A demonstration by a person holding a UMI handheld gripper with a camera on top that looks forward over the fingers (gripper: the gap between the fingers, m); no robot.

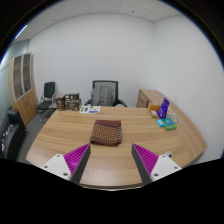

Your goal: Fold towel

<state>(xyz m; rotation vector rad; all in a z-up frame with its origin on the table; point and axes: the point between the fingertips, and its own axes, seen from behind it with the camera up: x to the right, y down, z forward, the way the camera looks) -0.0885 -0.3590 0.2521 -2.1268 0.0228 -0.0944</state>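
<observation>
A brown checked towel (106,131) lies folded in a small rectangle on the wooden table (70,135), a little beyond my fingers and midway between them. My gripper (112,158) is open and empty, held above the table's near edge. Its two magenta pads (75,157) stand wide apart with only bare tabletop between them.
Purple and green items (165,116) sit on the table at the far right. Papers (90,109) lie at the table's far edge. A black office chair (105,94) stands behind the table, another chair (47,96) and a cabinet (22,75) at the left.
</observation>
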